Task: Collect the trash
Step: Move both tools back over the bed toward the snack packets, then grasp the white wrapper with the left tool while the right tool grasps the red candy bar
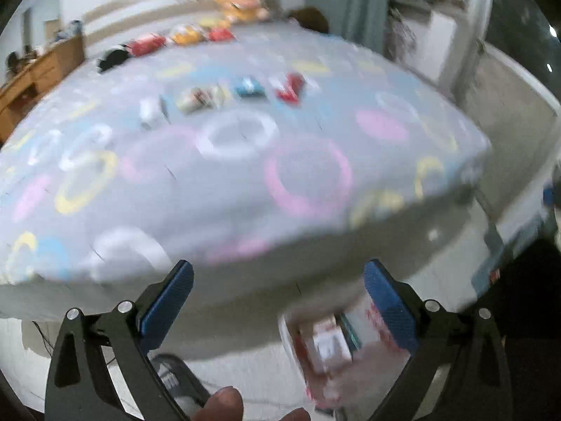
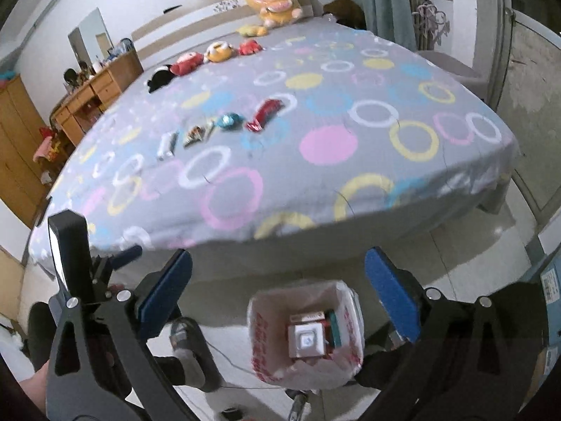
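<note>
Several wrappers lie in a row on the bed: a red one (image 2: 263,115), a blue one (image 2: 228,120), a striped one (image 2: 197,134) and a white one (image 2: 167,144). They also show, blurred, in the left wrist view, with the red one (image 1: 290,88) at the right end. A white bin bag (image 2: 304,333) with boxes inside stands on the floor below the bed's foot; it also shows in the left wrist view (image 1: 329,347). My right gripper (image 2: 278,293) is open and empty above the bag. My left gripper (image 1: 278,298) is open and empty.
The bed (image 2: 315,161) has a grey sheet with coloured rings. Plush toys (image 2: 207,54) line its far side, with a yellow plush (image 2: 271,0) at the headboard. A wooden dresser (image 2: 94,94) stands at the left. The left gripper's body (image 2: 70,256) is at the lower left.
</note>
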Demonstrator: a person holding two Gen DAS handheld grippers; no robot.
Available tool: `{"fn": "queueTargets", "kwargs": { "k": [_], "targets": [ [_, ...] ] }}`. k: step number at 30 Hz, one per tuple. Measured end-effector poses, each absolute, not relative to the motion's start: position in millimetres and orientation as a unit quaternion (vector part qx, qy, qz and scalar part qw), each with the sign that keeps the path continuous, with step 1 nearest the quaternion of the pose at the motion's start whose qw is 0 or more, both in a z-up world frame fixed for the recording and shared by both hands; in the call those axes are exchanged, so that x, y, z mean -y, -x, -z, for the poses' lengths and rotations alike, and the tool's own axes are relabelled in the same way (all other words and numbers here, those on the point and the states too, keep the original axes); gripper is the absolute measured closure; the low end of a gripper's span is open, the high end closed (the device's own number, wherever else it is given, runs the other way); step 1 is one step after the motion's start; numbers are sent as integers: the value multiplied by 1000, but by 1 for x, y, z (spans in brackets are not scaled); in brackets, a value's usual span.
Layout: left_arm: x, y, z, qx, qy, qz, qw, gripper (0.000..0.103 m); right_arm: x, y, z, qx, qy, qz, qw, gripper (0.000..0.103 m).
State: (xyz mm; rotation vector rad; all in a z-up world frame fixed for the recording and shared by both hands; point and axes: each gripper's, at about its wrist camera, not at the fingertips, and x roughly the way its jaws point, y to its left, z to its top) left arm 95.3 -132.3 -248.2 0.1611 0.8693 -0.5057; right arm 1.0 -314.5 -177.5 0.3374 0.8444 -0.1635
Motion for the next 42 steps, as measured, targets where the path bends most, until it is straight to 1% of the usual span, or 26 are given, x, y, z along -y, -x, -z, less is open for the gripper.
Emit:
{"fn": "queueTargets", "kwargs": {
  "k": [4, 11, 15, 21, 28, 42],
  "targets": [
    [117, -127, 223, -404, -43, 212, 889, 8, 311, -18, 155, -404, -150, 71, 900, 7],
    [93, -188, 201, -393, -18, 158, 905, 8, 311, -66, 129, -393, -128, 83, 907, 7],
    [85, -223, 198, -388, -24, 138, 911, 8, 312, -102, 116, -386, -116, 82, 912, 7],
    [77, -270, 208, -402, -26, 119, 908, 8, 316, -156, 114, -391, -109, 86, 910, 7],
    [78, -315, 220, -423, -28, 101, 900, 8, 324, -218, 122, -407, -98, 101, 903, 7],
    [92, -389, 247, -467, -18, 81, 880, 8, 348, -317, 177, -458, -103, 121, 875, 7]
  ]
}}
